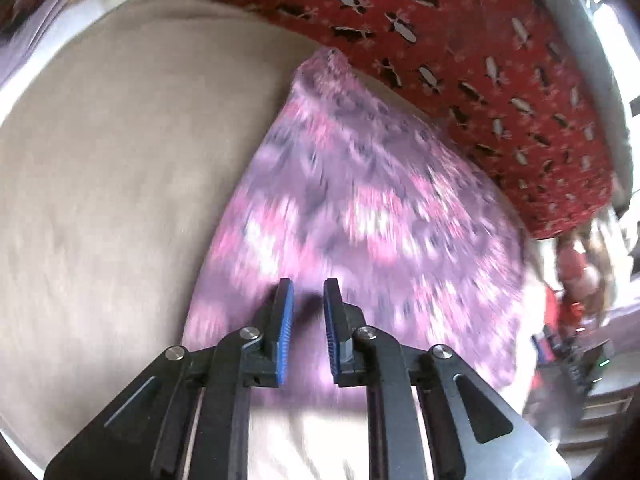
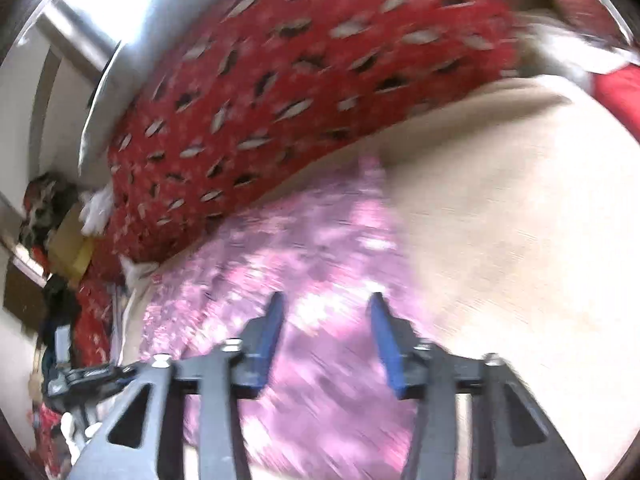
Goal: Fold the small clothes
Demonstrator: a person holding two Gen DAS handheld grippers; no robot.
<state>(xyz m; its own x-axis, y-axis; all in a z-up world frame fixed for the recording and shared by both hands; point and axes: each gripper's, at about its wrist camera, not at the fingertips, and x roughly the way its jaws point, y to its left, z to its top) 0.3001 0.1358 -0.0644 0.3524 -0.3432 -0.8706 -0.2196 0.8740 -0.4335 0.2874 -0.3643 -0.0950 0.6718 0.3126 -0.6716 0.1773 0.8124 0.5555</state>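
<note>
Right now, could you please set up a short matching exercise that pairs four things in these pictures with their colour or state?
Things:
1. garment
2. bed sheet
3. patterned blanket
4. right tool

Descriptions:
A. red with pale and dark marks
B. plain beige
C. jaws apart, nothing between them
D. pink and purple print, lying flat

Pairs: 1-D, 2-B, 3-A, 4-C
</note>
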